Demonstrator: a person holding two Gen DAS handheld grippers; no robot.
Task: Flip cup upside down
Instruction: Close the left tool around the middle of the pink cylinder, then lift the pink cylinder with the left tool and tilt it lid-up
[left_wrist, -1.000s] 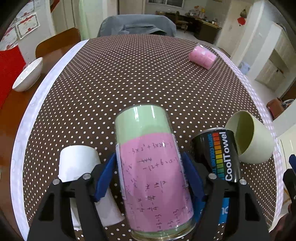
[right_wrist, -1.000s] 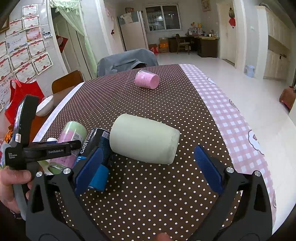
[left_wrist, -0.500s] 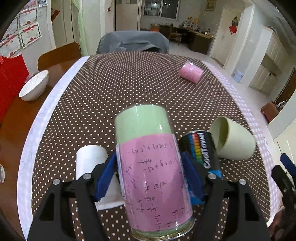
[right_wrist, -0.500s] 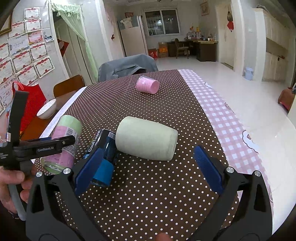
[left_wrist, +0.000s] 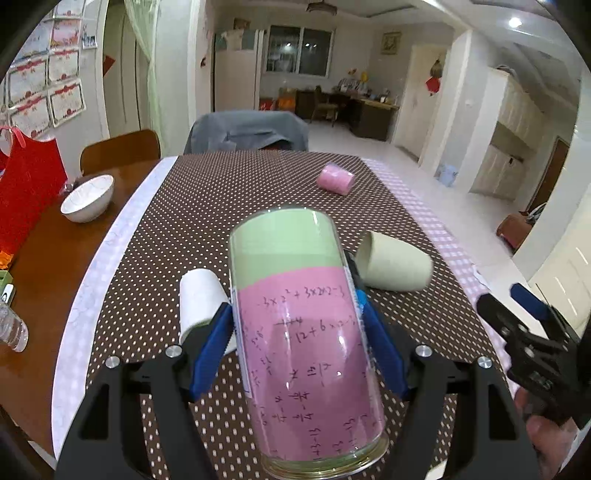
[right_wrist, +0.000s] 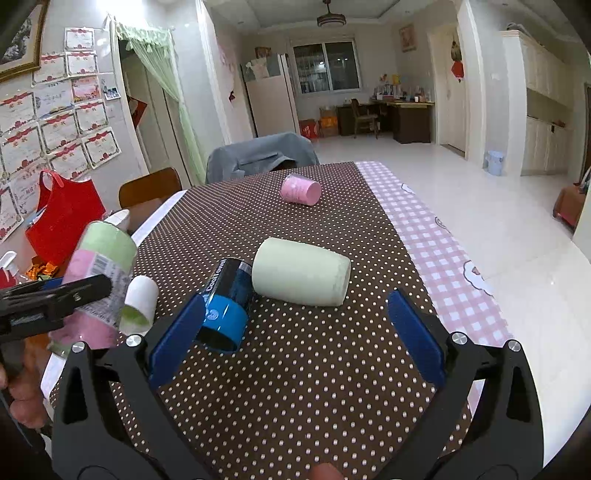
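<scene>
My left gripper (left_wrist: 295, 343) is shut on a clear glass cup (left_wrist: 299, 332) lined with green and pink paper. It holds the cup above the table, tilted, with the open mouth toward the camera. The cup also shows at the left of the right wrist view (right_wrist: 98, 284), held in the left gripper (right_wrist: 55, 299). My right gripper (right_wrist: 295, 332) is open and empty, hovering above the table near its front edge.
On the dotted brown tablecloth (right_wrist: 314, 387) lie a pale green cup (right_wrist: 301, 271) on its side, a black and blue can (right_wrist: 225, 306), a white cup (right_wrist: 138, 304) and a pink cup (right_wrist: 299, 189) farther back. A white bowl (left_wrist: 86, 197) sits at the left.
My left gripper has lifted the glass cup higher and tilted it back, so more of the room shows. The right gripper has risen a little.
</scene>
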